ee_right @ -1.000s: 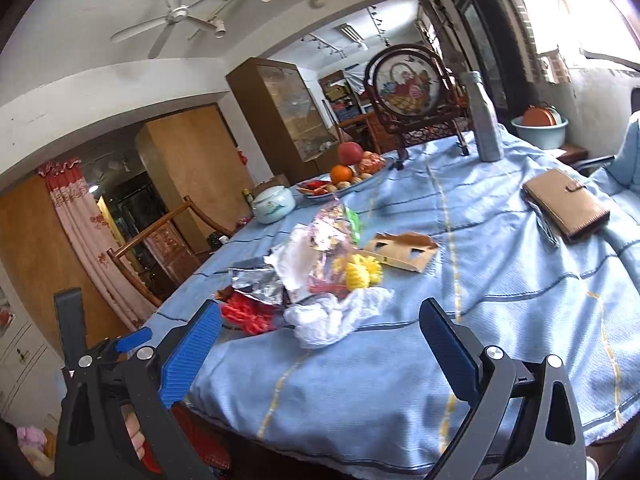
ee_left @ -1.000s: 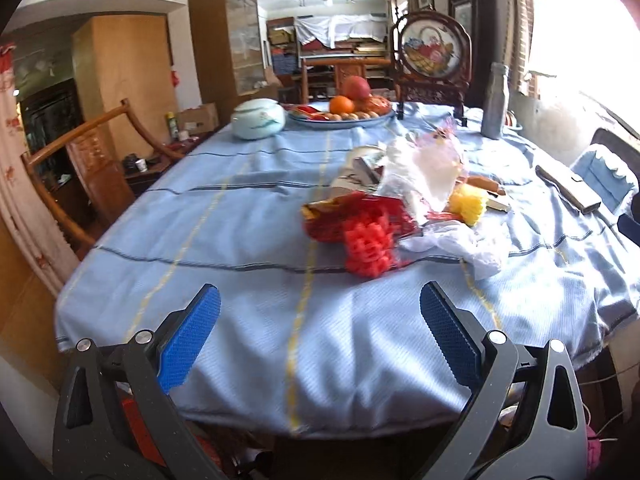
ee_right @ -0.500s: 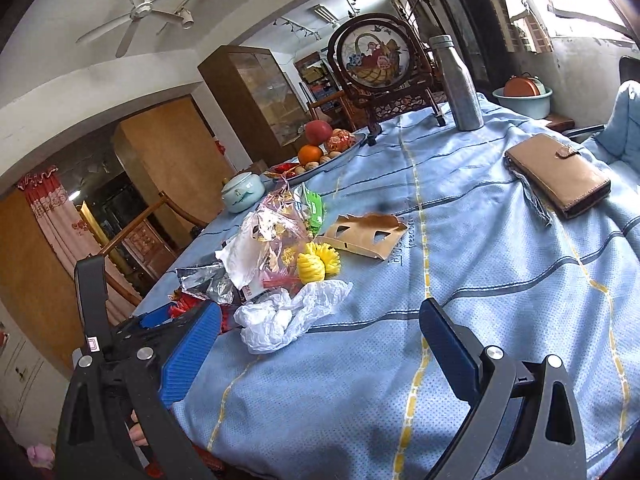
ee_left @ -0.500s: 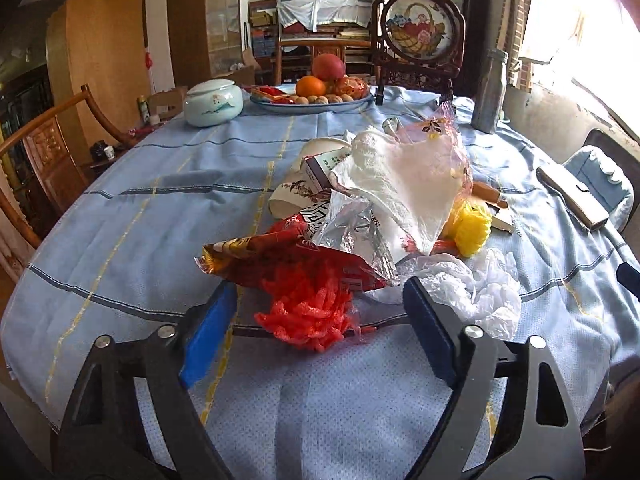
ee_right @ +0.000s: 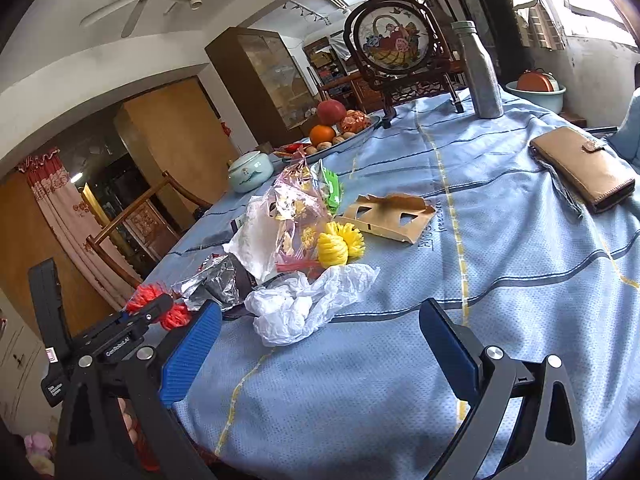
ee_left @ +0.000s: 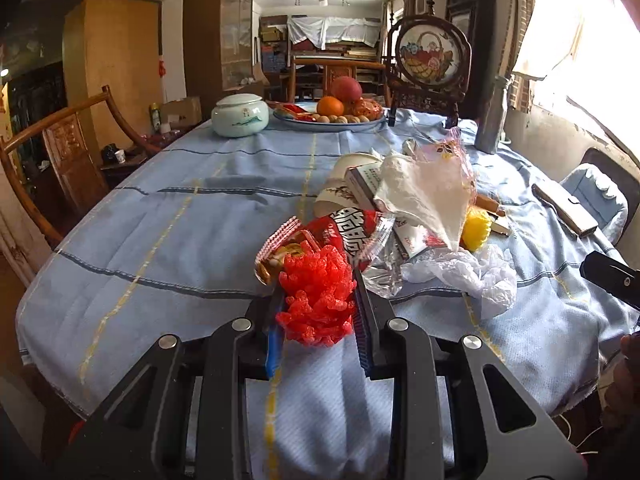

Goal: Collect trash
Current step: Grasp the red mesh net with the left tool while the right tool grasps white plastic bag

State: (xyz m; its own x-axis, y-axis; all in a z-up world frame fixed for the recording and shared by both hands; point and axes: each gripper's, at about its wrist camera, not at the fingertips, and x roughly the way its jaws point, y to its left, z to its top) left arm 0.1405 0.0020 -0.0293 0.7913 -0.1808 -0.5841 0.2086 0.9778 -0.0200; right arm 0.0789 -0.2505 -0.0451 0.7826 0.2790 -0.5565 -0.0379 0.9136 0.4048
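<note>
A pile of trash lies on the blue tablecloth (ee_left: pixel 180 216). My left gripper (ee_left: pixel 318 316) is shut on the red foam net (ee_left: pixel 316 292) at the pile's near edge; it shows in the right wrist view (ee_right: pixel 176 312) too. Behind it lie a red snack wrapper (ee_left: pixel 348 232), a silver foil bag (ee_right: pixel 212 284), a crumpled white plastic bag (ee_left: pixel 472 272) (ee_right: pixel 304 304), clear plastic (ee_left: pixel 428 192), a yellow foam net (ee_right: pixel 340 244) and a torn cardboard holder (ee_right: pixel 388 216). My right gripper (ee_right: pixel 320 348) is open and empty, just in front of the white plastic bag.
A fruit plate (ee_left: pixel 332 120), a pale green lidded jar (ee_left: pixel 239 115), a framed round picture (ee_left: pixel 430 56) and a metal bottle (ee_right: pixel 480 76) stand at the far side. A brown wallet (ee_right: pixel 584 168) lies at the right. A wooden chair (ee_left: pixel 68 152) stands left of the table.
My left gripper has moved forward to the pile and shut on the red foam net. My right gripper has come closer to the white plastic bag, still open.
</note>
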